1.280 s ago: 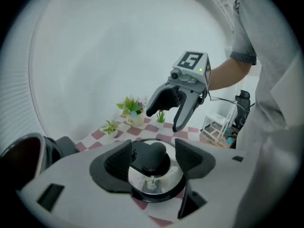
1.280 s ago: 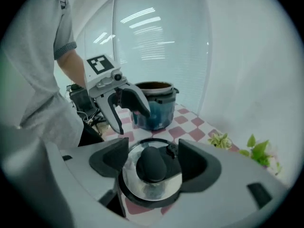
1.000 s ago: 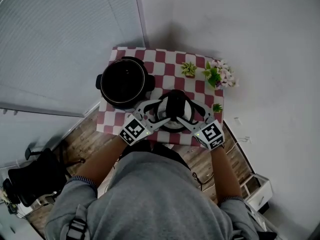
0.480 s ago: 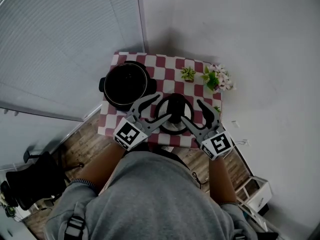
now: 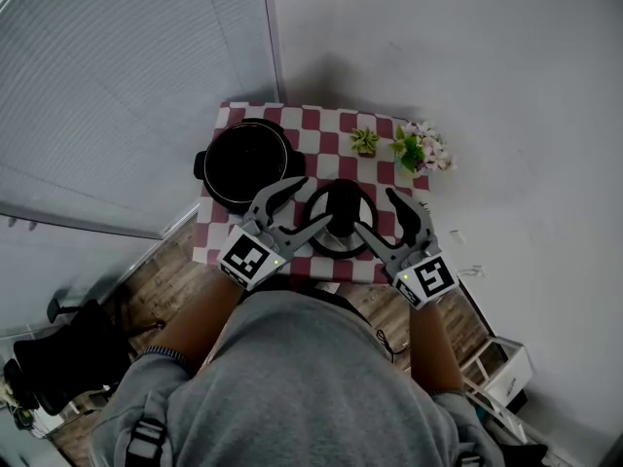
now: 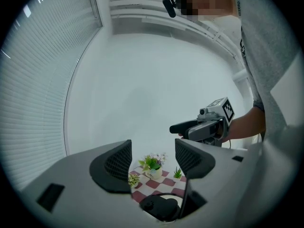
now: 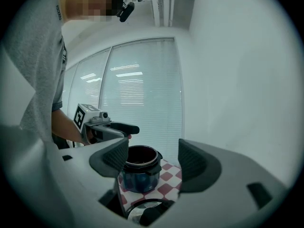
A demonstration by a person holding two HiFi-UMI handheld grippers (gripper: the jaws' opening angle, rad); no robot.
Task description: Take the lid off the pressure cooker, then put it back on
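Observation:
The black pressure cooker pot (image 5: 245, 164) stands open at the back left of the red-and-white checked table (image 5: 321, 123). Its lid (image 5: 338, 220), dark with a black knob, lies on the cloth to the pot's right, near the front edge. My left gripper (image 5: 307, 205) hovers open just left of the lid, and my right gripper (image 5: 378, 212) hovers open just right of it. Neither one touches it. In the left gripper view the lid (image 6: 161, 207) shows below the empty jaws. In the right gripper view the pot (image 7: 139, 168) stands beyond the jaws, with the lid (image 7: 142, 213) below them.
A small green plant (image 5: 364, 141) and a pot of flowers (image 5: 421, 150) stand at the table's back right. Window blinds run along the left and a white wall rises behind. A dark chair (image 5: 54, 353) and a white box (image 5: 503, 370) sit on the floor.
Both grippers have risen and drawn back from the lid's sides, jaws still apart. The lid has stayed on the cloth and the pot has not moved.

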